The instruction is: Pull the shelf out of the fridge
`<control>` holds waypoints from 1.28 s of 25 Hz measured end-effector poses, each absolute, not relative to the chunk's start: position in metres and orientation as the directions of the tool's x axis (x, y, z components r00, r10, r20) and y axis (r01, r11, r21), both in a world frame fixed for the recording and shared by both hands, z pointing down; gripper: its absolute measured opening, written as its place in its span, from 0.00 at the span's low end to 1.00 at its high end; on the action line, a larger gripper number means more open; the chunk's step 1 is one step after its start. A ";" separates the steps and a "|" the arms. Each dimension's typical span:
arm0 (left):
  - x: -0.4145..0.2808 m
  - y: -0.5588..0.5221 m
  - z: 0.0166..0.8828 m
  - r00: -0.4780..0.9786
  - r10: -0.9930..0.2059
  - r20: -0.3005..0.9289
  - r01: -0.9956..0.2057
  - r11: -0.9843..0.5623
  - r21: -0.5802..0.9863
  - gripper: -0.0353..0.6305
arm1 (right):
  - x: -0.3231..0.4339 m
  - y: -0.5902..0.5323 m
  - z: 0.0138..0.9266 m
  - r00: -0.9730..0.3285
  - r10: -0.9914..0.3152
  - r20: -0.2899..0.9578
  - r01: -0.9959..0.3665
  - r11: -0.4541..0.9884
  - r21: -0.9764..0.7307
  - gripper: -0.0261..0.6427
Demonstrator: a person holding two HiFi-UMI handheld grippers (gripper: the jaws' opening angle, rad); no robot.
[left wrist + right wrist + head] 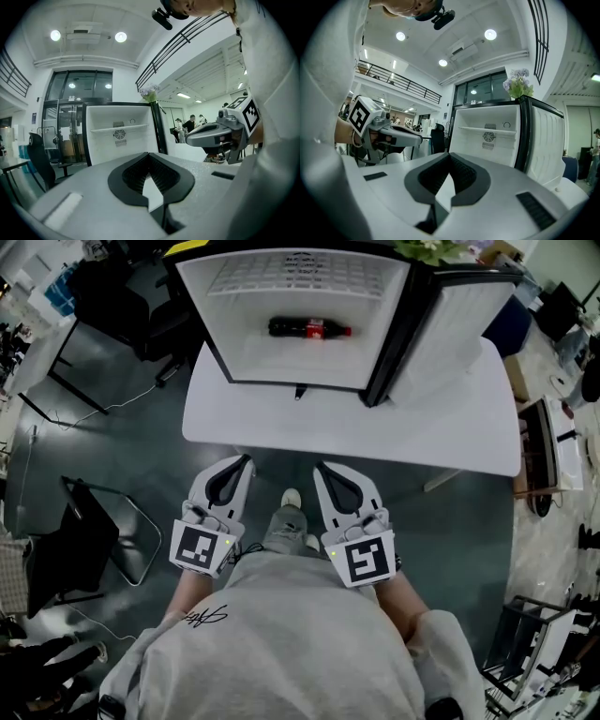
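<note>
A small fridge (300, 315) stands open on a white table (281, 423), its door (450, 334) swung to the right. A white shelf (295, 276) sits high inside; it also shows in the left gripper view as the shelf (119, 128) and in the right gripper view as the shelf (487, 130). A cola bottle (309, 329) lies on the fridge floor below it. My left gripper (246, 463) and right gripper (321, 470) are held side by side near my body, short of the table's near edge. Both are shut and hold nothing.
A black chair (84, 540) stands at the left on the dark floor, with a cable running under a desk (37, 362) beyond it. Flowers (427, 249) sit on top of the fridge. More furniture crowds the right edge (544, 456). People stand far off (190, 123).
</note>
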State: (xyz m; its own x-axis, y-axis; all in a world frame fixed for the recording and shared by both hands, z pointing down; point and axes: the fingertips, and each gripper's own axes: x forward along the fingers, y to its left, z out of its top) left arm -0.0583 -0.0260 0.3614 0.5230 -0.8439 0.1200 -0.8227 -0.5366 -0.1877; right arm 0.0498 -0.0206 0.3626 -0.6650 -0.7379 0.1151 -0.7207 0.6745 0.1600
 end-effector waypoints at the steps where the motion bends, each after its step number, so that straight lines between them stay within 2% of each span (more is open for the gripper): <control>1: -0.058 -0.028 0.361 0.526 -0.842 0.119 -0.820 -0.539 -0.190 0.06 | 0.050 -0.021 0.361 -0.664 -0.739 0.109 -0.722 0.673 0.163 0.06; 32: -0.064 -0.144 0.350 0.605 -0.790 0.100 -0.768 -0.612 -0.191 0.06 | 0.052 -0.130 0.351 -0.564 -0.817 0.120 -0.792 0.576 0.202 0.06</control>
